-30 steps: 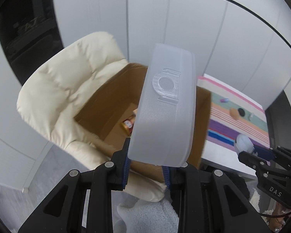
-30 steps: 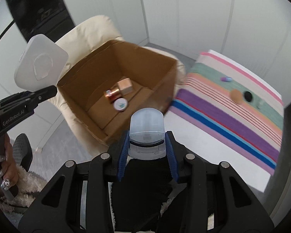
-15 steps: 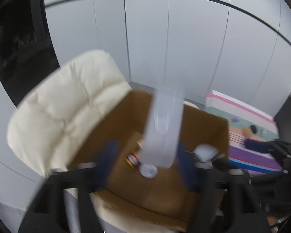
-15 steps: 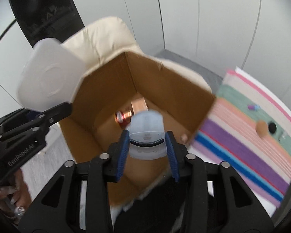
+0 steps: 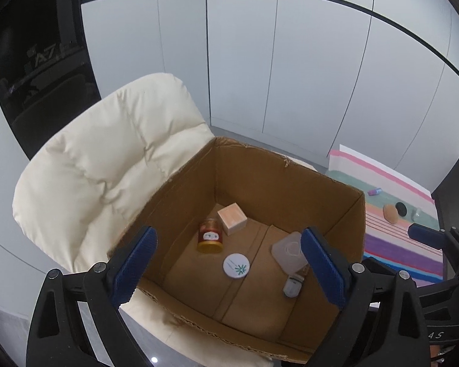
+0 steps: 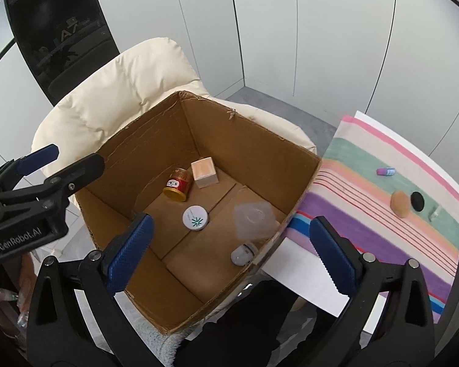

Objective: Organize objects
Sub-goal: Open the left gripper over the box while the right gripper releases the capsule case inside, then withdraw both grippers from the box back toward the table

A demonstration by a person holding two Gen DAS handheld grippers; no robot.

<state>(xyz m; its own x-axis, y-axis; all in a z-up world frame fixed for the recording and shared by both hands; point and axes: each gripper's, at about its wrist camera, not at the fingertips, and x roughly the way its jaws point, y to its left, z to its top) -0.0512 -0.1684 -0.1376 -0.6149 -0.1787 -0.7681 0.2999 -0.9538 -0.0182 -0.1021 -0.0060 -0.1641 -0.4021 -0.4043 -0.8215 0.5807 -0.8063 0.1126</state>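
Note:
An open cardboard box stands on a cream padded chair. On its floor lie a translucent white container and, just in front of it, a small grey-white capped bottle. My left gripper hovers above the box; its jaws are opening with nothing between the pads. My right gripper also hangs over the box, jaws opening and empty, with the container and bottle below. The left gripper shows at the box's left edge.
The box also holds a red-and-gold jar, a pink cube and a round white tin. To the right a striped cloth carries a purple item, a tan lump and a black disc.
Both grippers moved over the box and opened. The translucent container left the left jaws and the small bottle left the right jaws; both now lie on the box floor.

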